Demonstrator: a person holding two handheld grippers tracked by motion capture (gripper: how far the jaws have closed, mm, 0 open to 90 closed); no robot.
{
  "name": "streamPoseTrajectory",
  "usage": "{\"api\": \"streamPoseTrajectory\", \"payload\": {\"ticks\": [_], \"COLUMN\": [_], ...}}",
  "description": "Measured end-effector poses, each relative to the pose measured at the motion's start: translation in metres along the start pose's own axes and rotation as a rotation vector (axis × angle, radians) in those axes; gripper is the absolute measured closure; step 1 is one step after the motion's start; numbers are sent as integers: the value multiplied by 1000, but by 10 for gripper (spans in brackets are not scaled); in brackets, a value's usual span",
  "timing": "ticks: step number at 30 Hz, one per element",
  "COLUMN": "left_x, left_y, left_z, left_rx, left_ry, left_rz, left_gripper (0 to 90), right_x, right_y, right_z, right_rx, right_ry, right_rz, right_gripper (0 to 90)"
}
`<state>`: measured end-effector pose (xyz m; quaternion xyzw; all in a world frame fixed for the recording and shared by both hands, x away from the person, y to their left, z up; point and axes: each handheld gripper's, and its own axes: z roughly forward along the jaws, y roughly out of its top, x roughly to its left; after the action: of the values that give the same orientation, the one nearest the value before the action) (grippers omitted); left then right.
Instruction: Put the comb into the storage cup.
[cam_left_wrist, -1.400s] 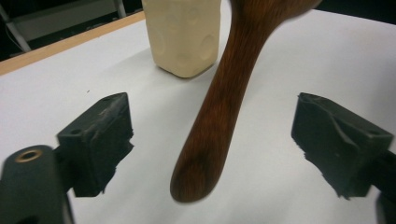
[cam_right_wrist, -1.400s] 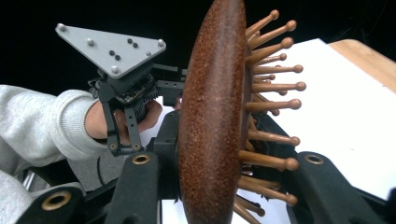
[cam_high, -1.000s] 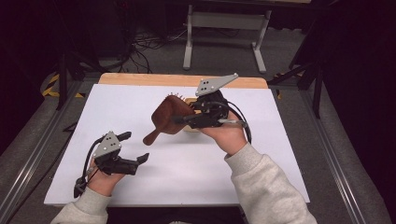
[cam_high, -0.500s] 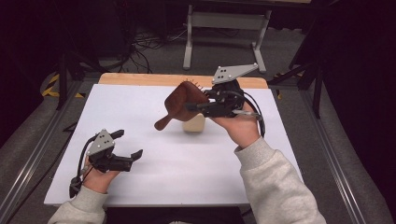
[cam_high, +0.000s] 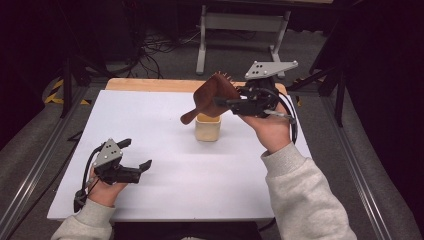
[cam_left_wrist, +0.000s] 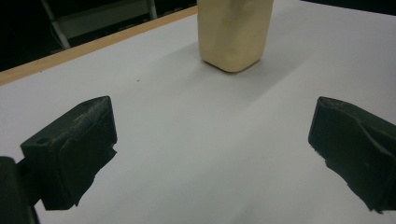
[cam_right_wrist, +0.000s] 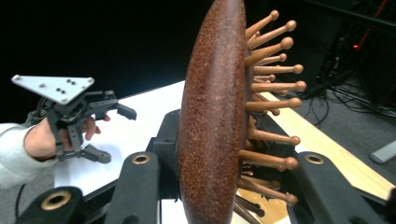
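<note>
Hairbrush (cam_right_wrist: 215, 116) clamped in right hand-held gripper (cam_high: 235, 102); bristles clear in its view; left hand-held gripper (cam_high: 136, 154) agape.

The table (cam_high: 165, 200) carries a white sheet that covers nearly all of its top; a strip of bare light wood shows along the far edge, toward twelve o'clock. One thing stands directly on the white surface: a small cream-coloured cup (cam_high: 207, 128), upright, just past the middle toward twelve o'clock. From the left gripper view the cup (cam_left_wrist: 235, 35) sits straight ahead, its base flat on the sheet.
</note>
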<state>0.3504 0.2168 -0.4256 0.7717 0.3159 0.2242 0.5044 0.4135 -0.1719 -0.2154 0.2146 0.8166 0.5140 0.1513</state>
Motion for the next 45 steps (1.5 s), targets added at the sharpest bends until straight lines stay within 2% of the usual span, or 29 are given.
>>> {"api": "streamPoseTrajectory", "payload": {"ticks": [11, 26, 33, 45], "left_x": [0, 1, 1, 1], "left_y": [0, 0, 0, 0], "left_z": [1, 0, 0, -1], "left_rx": [9, 5, 4, 3], "left_ry": [-14, -11, -12, -10], "left_rz": [-6, -6, -6, -7], "left_gripper": [21, 21, 21, 21], "right_x": [-17, -32, -38, -53], "right_y": [-5, -10, -13, -29], "right_z": [-14, -16, -10, 13], "right_rx": [-19, -14, -1, 52], "right_ry": [-80, -152, -171, -168], "right_rz": [32, 47, 55, 91], "right_gripper": [595, 594, 594, 593]}}
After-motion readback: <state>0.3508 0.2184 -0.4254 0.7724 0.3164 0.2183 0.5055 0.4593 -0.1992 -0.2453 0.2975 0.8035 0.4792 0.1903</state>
